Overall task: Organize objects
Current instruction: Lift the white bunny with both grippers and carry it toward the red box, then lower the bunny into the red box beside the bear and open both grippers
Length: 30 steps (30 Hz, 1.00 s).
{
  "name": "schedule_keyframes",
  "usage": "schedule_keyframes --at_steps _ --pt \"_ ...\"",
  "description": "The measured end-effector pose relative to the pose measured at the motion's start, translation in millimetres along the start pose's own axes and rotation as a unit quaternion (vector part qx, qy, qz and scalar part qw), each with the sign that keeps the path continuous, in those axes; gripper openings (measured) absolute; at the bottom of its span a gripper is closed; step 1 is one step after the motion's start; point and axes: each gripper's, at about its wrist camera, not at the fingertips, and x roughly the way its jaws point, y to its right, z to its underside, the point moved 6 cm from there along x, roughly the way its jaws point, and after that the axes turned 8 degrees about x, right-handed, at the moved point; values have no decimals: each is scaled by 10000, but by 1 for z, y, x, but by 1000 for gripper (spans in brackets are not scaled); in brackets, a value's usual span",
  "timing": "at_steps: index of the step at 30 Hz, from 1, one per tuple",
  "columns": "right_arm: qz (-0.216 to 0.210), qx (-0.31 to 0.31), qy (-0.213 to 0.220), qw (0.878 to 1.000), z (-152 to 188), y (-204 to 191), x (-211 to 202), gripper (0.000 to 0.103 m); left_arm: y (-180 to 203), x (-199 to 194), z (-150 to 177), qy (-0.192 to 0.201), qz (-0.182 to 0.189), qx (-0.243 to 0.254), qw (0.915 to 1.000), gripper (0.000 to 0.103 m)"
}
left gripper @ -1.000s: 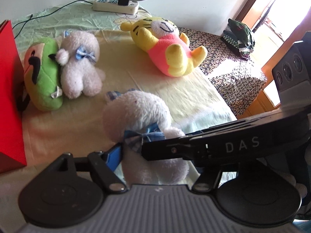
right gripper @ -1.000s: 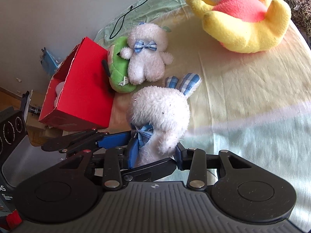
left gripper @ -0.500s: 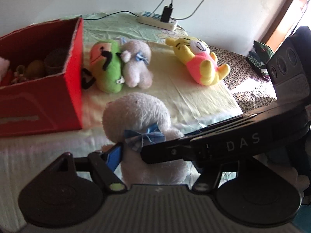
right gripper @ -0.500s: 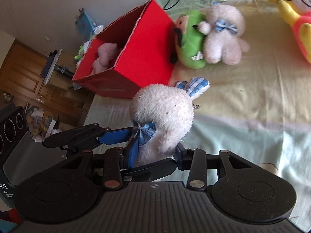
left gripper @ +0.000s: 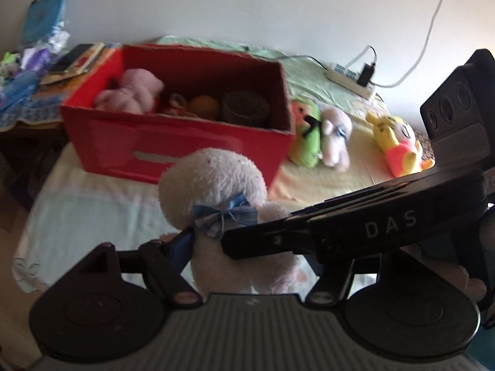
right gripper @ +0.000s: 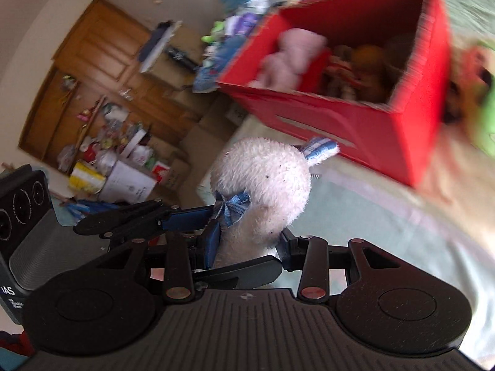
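"DAS" reads on the right gripper; it and the left gripper both pinch the white plush rabbit. The red box contents blur.

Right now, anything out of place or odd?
Three plush toys, green, pale pink and yellow, lie outside the red cardboard box. Both grippers clamp one white plush rabbit, which is unusual.

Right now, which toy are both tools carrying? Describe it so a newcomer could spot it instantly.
Start at the red box on the bed; just in front of it, lifted above the sheet, is a fluffy white plush rabbit. Unlike the green, pale and yellow plush toys lying right of the box, it has a blue bow at its neck and a blue-checked ear.
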Motion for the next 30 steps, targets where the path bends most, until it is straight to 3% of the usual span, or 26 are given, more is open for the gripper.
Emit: schedule_keyframes --at_steps 9,12,16,23,30 --pt "-298 -487 610 9965 -59 -59 14 41 -58 -44 -46 770 -230 353 9961 70" --pt "-118 -556 969 9937 -82 -65 14 40 -72 -39 -69 1005 -86 570 9933 70" --pt "468 -566 1442 9868 -108 -59 15 40 -88 -16 -97 1154 307 788 9897 70" --pt "1254 -227 1753 9762 -142 -10 35 38 -105 59 -122 798 958 942 9877 70" --pt "1617 20 1786 9705 -153 20 61 37 -107 113 -121 327 994 1272 9864 70"
